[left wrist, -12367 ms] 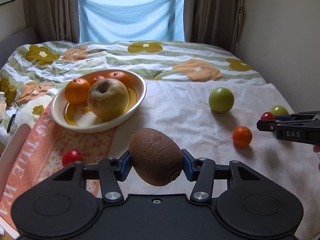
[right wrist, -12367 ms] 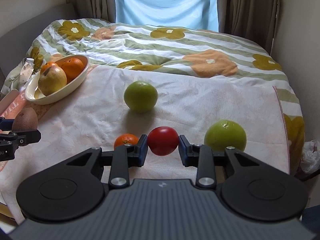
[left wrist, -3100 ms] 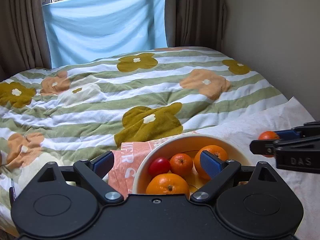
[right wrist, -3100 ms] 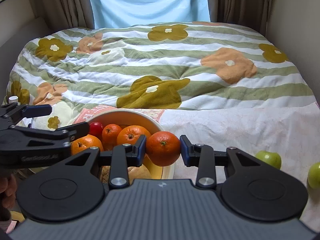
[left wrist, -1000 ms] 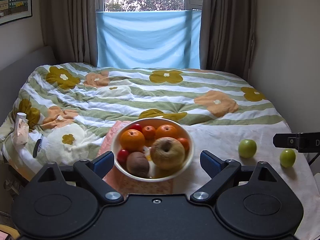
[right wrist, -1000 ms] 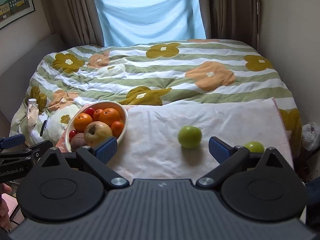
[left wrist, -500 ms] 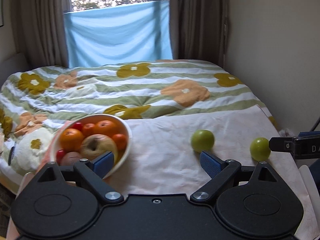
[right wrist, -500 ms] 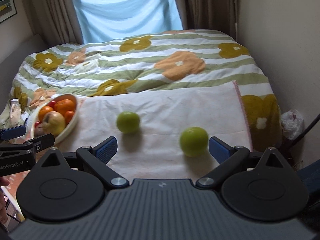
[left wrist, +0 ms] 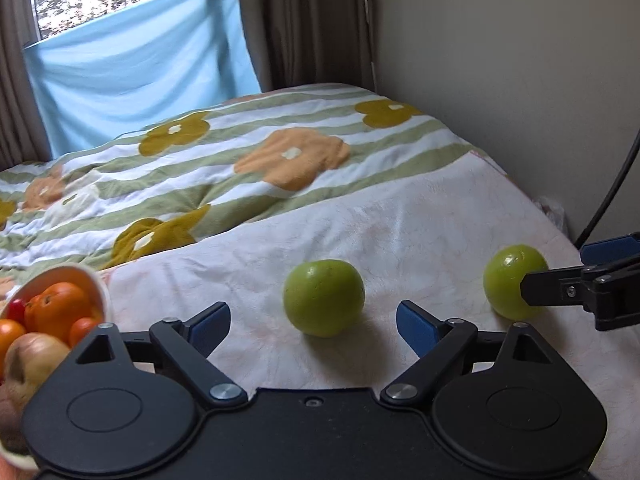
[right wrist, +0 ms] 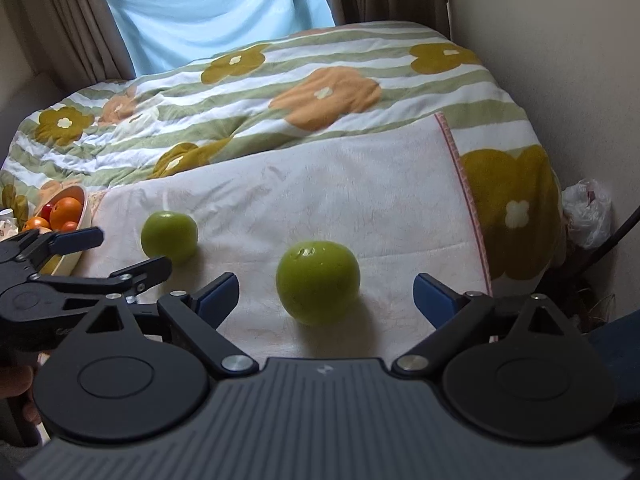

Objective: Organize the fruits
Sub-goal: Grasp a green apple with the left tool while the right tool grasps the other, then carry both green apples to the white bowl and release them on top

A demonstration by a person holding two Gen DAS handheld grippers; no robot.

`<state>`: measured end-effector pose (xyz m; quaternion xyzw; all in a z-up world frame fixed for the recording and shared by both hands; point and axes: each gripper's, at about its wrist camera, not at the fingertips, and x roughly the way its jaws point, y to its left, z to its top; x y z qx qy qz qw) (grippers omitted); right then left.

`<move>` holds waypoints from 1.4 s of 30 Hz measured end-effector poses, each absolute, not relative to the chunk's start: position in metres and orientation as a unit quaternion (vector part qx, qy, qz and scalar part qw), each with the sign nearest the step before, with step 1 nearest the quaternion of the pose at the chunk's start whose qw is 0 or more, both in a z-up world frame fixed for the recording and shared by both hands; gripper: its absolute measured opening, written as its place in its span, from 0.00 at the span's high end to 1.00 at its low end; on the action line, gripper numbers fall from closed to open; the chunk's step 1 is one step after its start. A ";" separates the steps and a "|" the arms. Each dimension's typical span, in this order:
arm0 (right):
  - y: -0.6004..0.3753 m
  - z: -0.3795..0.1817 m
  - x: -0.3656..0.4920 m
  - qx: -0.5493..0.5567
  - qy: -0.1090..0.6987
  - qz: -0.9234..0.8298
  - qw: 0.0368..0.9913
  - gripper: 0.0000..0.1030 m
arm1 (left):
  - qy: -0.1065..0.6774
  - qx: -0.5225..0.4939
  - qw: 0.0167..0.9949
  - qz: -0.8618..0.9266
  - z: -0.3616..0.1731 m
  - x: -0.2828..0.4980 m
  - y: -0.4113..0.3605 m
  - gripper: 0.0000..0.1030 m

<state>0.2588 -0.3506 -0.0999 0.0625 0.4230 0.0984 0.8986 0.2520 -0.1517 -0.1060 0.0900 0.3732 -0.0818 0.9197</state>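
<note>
Two green apples lie on the pale cloth on the bed. My left gripper [left wrist: 314, 322] is open and empty, with the left green apple [left wrist: 324, 298] just ahead between its jaws. My right gripper [right wrist: 326, 294] is open and empty, with the right green apple [right wrist: 318, 282] between its jaws, not touched. The right apple also shows in the left wrist view [left wrist: 510, 282], and the left apple in the right wrist view [right wrist: 169, 237]. The white bowl [left wrist: 98, 286] holds oranges, a small red fruit and a brownish apple at the far left.
The flowered striped quilt [left wrist: 240, 152] covers the bed behind the cloth. A wall [left wrist: 520, 60] stands close on the right. A white plastic bag [right wrist: 588, 212] and a black cable [right wrist: 608, 244] lie beside the bed on the right. Curtains and a blue window cloth are behind.
Both grippers have moved forward and down toward the two green apples, which now look larger and sit between the open jaws. The bowl has slid to the left edge of both views.
</note>
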 end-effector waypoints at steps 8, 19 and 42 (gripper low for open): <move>-0.346 -0.112 0.268 0.079 0.427 0.099 0.896 0.06 | 0.386 0.095 0.913 -0.095 -0.121 0.273 -0.154 0.31; -0.337 -0.122 0.279 0.074 0.430 0.101 0.894 0.22 | 0.380 0.107 0.914 -0.096 -0.126 0.275 -0.160 0.44; -0.330 -0.102 0.260 0.052 0.415 0.127 0.899 0.32 | 0.366 0.073 0.926 -0.063 -0.092 0.226 -0.143 0.44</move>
